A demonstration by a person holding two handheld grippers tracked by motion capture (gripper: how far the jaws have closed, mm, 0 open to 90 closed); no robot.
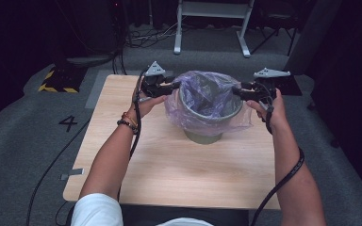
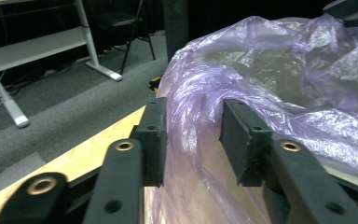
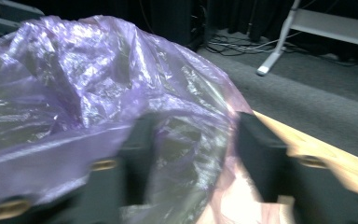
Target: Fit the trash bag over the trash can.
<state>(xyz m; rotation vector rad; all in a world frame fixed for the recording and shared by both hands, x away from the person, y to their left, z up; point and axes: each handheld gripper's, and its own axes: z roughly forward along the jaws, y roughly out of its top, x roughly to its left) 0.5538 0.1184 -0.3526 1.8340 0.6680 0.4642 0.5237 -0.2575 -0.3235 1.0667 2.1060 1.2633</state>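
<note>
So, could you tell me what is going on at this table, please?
A person is working a purple plastic bag around a grey-green bin that stands on the wooden table. The left gripper and the right gripper meet the bag at opposite sides of the bin's rim. In the left gripper view the jaws straddle a bunched fold of bag with a gap on one side, so it is not yet pinched. The right gripper view is blurred, with film between and over the jaws.

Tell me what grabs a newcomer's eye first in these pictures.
A crinkled translucent purple plastic bag lining a grey-green round bin stands at the far middle of the light wooden table. The left gripper and right gripper flank its rim, each with bag film between its black jaws.
</note>
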